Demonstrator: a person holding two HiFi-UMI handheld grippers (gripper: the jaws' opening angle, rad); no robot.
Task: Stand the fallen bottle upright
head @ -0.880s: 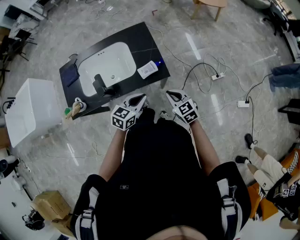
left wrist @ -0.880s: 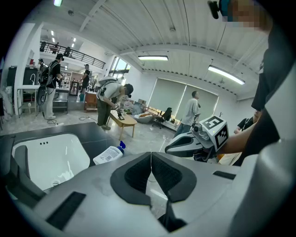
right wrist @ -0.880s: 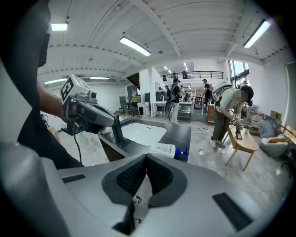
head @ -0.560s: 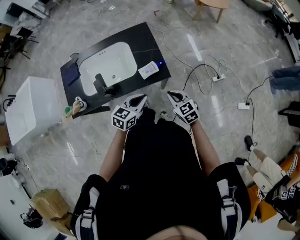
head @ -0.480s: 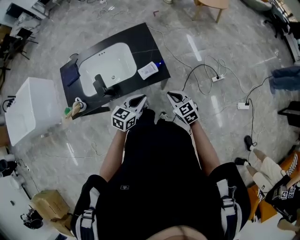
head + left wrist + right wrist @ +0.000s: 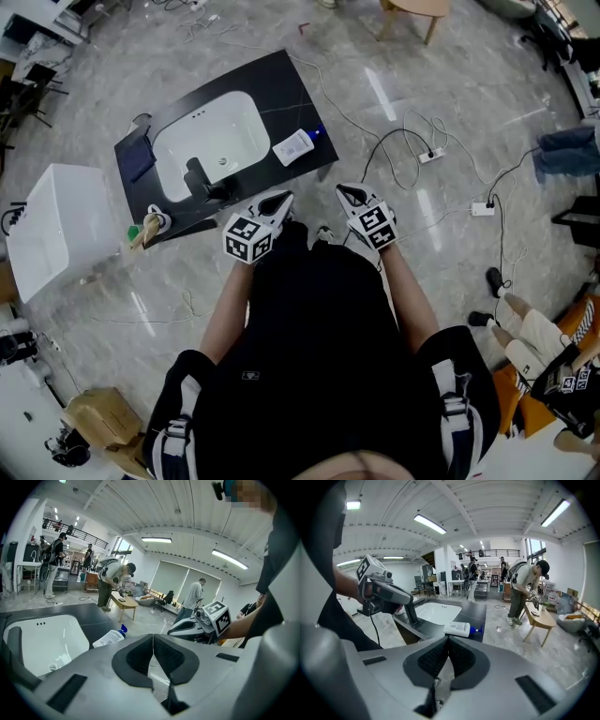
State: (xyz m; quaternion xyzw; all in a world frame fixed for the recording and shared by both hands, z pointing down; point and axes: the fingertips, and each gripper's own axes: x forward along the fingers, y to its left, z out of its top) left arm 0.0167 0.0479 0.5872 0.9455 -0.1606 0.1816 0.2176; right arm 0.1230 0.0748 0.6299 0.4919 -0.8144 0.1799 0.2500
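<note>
Left tool (image 6: 280, 198) and right tool (image 6: 346, 192) were clenched empty; nudged, the white blue-capped plastic bottle (image 6: 293, 145) beside the white basin (image 6: 214, 127) could roll away.

One fallen bottle (image 6: 292, 146), one sink (image 6: 230, 122), one faucet (image 6: 199, 176), one white box (image 6: 56, 225), one wooden table (image 6: 417, 7).

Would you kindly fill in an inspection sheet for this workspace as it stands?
Surface: black counter with white sink and dark tap.
Job's things: bottle lying on its side on the counter, right of the sink.
Clutter: dark blue flat item left of the sink; green-and-tan item at the front corner.
Grippers: left gripper and right gripper both shut, empty.
Cables: leads and power strips across the floor.
Surroundings: white box, wooden table, people.
</note>
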